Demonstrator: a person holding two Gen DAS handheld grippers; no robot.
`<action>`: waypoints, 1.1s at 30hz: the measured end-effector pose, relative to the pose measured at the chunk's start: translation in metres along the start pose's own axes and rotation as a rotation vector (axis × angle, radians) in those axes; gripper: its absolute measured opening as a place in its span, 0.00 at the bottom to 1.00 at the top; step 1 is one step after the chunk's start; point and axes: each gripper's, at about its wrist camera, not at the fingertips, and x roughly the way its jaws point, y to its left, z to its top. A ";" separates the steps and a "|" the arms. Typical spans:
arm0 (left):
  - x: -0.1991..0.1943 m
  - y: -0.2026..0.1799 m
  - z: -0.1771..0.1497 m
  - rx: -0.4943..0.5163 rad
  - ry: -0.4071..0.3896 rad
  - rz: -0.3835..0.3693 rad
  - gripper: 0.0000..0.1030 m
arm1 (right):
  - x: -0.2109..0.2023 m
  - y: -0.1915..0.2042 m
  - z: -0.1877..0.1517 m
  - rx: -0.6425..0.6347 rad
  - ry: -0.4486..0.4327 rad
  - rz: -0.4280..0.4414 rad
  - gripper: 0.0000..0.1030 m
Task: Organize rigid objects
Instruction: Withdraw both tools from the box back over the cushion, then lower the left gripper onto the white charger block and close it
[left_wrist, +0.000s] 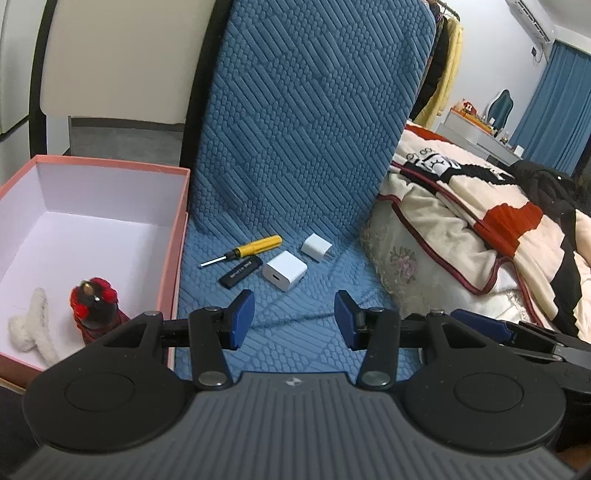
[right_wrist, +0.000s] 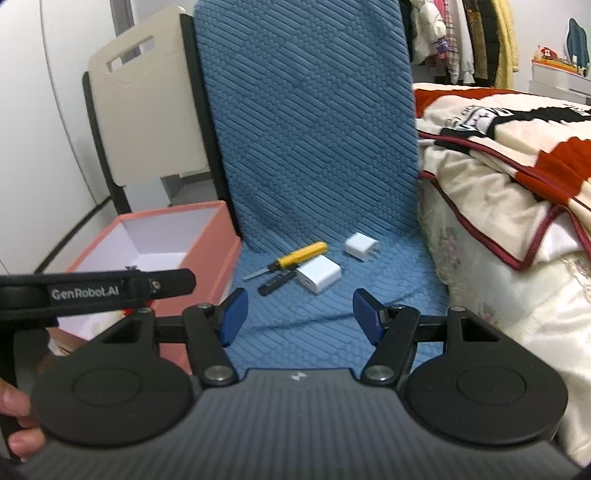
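Risk — screwdriver (left_wrist: 242, 251), black stick (left_wrist: 241, 272) and big charger (left_wrist: 284, 270) touch mid-seat; either hand-held gripper — left (left_wrist: 294, 319), right (right_wrist: 300, 316), both half-open, empty — could knock neighbours off the chair (left_wrist: 306, 325).

left wrist fisheye looking forward and down over its tool (left_wrist: 294, 319) at the blue chair seat (left_wrist: 295, 314), close in, right wrist fisheye facing likewise from just beside, both sharing seat, pink box (right_wrist: 207, 254), bed edge (right_wrist: 480, 258)
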 end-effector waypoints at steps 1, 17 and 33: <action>0.002 -0.002 -0.001 0.004 0.001 0.001 0.52 | 0.001 -0.005 -0.002 0.011 0.004 0.002 0.64; 0.065 -0.024 -0.015 0.031 0.042 0.055 0.52 | 0.028 -0.056 -0.028 0.065 0.021 -0.086 0.64; 0.162 -0.003 -0.010 0.071 0.069 0.080 0.52 | 0.086 -0.080 -0.006 0.143 -0.003 -0.080 0.64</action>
